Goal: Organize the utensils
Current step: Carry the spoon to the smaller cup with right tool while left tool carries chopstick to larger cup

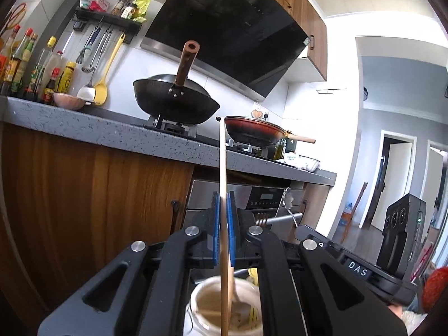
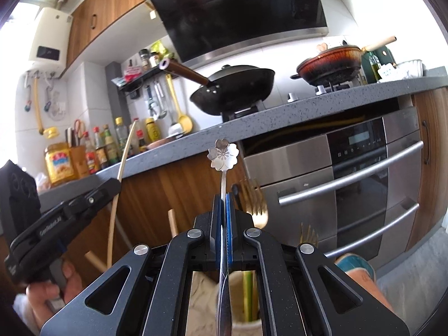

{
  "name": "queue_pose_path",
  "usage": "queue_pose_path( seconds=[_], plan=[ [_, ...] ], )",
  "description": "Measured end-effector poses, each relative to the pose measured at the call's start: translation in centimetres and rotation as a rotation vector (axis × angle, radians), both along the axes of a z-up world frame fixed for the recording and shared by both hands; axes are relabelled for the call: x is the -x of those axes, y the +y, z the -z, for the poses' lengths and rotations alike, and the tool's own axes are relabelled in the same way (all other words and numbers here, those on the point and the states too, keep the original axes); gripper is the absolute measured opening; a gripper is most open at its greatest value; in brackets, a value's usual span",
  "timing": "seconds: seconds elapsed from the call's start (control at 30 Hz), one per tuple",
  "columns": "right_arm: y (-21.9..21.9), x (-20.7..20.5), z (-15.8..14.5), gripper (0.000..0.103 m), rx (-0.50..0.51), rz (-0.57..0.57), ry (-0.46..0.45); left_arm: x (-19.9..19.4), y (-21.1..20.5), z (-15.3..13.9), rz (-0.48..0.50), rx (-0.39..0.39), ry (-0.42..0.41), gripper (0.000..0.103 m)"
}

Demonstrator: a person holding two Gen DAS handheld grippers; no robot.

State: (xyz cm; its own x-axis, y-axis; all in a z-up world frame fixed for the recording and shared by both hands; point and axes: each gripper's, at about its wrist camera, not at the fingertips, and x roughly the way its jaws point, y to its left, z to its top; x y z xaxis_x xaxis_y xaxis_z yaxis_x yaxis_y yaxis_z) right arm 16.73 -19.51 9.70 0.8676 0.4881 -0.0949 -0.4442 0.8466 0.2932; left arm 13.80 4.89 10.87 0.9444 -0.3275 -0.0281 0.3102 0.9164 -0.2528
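Observation:
My left gripper (image 1: pixel 223 200) is shut on a thin wooden chopstick (image 1: pixel 222 162) that stands upright, its lower end reaching into a cream ceramic holder (image 1: pixel 208 288) below the fingers. My right gripper (image 2: pixel 223 198) is shut on a silver spoon with a flower-shaped handle end (image 2: pixel 223 154), held upright above a cream holder (image 2: pixel 201 291) with green sticks in it. In the right wrist view the left gripper (image 2: pixel 113 186) shows at the left with the chopstick (image 2: pixel 123 162). Gold forks (image 2: pixel 256 204) stand behind the right fingers.
A grey counter (image 1: pixel 98 126) carries a black wok (image 1: pixel 175 102), a red pan (image 1: pixel 253 130) and several sauce bottles (image 1: pixel 36 67). A steel oven (image 2: pixel 350 173) sits under the counter. Ladles hang on the wall (image 1: pixel 103 64). Wooden sticks (image 2: pixel 173 221) rise beside the right gripper.

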Motion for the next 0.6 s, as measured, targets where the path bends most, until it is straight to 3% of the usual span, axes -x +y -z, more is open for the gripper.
queue_pose_path(
  seconds=[0.3,0.6],
  plan=[
    [0.6,-2.5,1.6,0.004,0.006,0.064,-0.029,-2.2,-0.6,2.0,0.024,0.01,0.014,0.005],
    [1.4,-2.8,2.6,0.004,0.064,0.104,-0.058,-1.1,-0.6,3.1,0.042,-0.005,0.002,0.005]
  ],
)
